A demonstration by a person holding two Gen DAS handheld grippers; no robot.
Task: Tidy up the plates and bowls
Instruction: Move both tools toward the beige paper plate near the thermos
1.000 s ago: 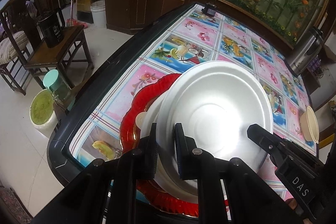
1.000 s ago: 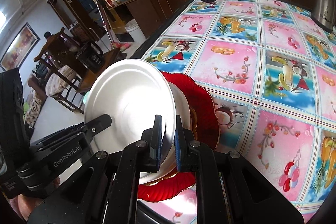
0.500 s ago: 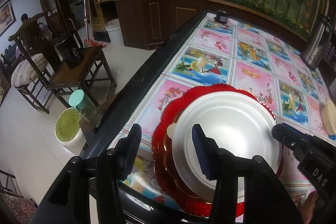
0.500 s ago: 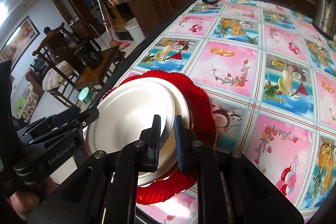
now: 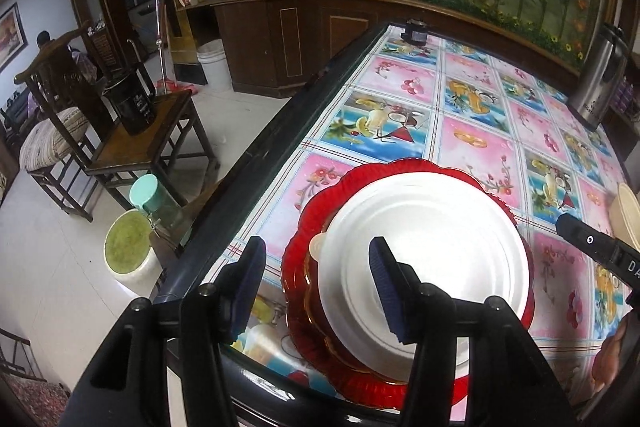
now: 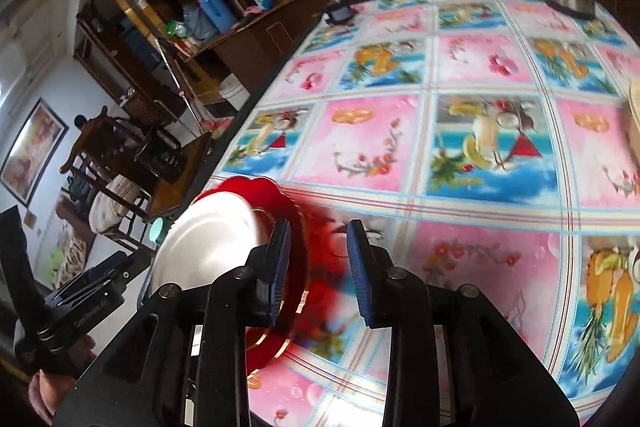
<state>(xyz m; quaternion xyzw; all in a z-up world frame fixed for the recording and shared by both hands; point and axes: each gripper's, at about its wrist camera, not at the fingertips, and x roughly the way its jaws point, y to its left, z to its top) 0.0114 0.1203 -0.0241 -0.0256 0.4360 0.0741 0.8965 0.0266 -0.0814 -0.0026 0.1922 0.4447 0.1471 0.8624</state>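
Now resting flat on red plate [image 5: 304, 251], white plate [image 5: 432, 247], w/ left gripper [image 5: 316, 287] & right gripper [image 6: 318, 267] jaws both opening, clamping nothing.

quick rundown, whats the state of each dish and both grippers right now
white plate: lying flat on top of the stack, released
red plate: bottom of the stack, on the table's near edge
left gripper: opening, pads off the plate
right gripper: opening, nothing gripped
beige dish: apart, at right

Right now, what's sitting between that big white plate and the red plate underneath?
In the left wrist view, a gold-rimmed red dish and a cream dish peek out between the white plate and the red plate.
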